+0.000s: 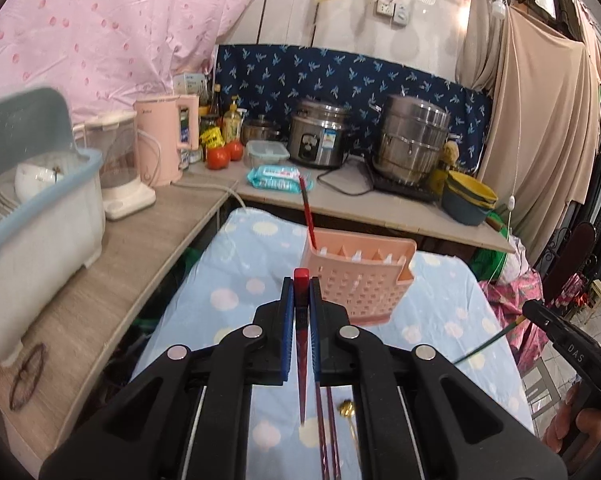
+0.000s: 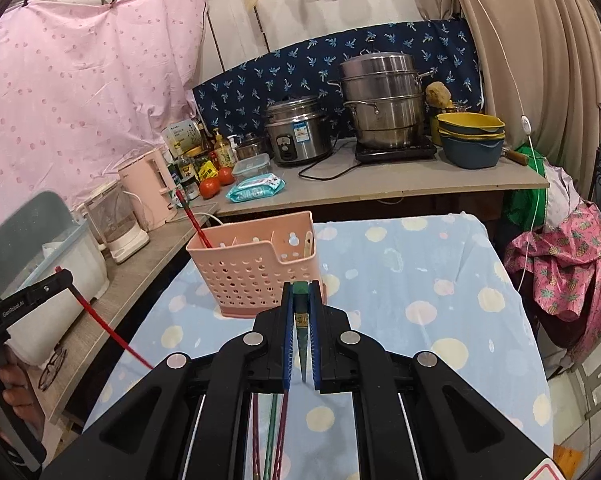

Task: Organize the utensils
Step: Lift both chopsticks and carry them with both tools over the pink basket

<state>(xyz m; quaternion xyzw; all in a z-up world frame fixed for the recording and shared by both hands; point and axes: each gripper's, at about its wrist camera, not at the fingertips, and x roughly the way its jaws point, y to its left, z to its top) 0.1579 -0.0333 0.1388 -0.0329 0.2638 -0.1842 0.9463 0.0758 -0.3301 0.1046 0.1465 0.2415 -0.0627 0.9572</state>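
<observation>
Your left gripper (image 1: pixel 301 280) is clamped shut on a red chopstick (image 1: pixel 301 344), held above the spotted tablecloth (image 1: pixel 228 300). Your right gripper (image 2: pixel 300 290) is pinched tight on a green chopstick (image 2: pixel 301 336). Ahead, the pink utensil basket (image 2: pixel 252 268) holds another red chopstick (image 2: pixel 194 220) in its left compartment and a wooden utensil (image 2: pixel 308 242) in its right.

A utensil caddy (image 1: pixel 360 280) stands on the table (image 1: pixel 236 292), ahead of both grippers. 1 chopstick (image 1: pixel 306 212) leans in the caddy's left compartment. The left hand-held gripper (image 1: pixel 301 292) holds 1 chopstick (image 1: pixel 301 340), the right hand-held gripper (image 2: pixel 300 296) another (image 2: pixel 301 320). More chopsticks (image 2: pixel 270 440) lie on the table beneath them. Behind the table, a counter (image 2: pixel 380 188) carries a rice cooker (image 2: pixel 296 132), with a steamer pot (image 2: pixel 380 100) to its right.
</observation>
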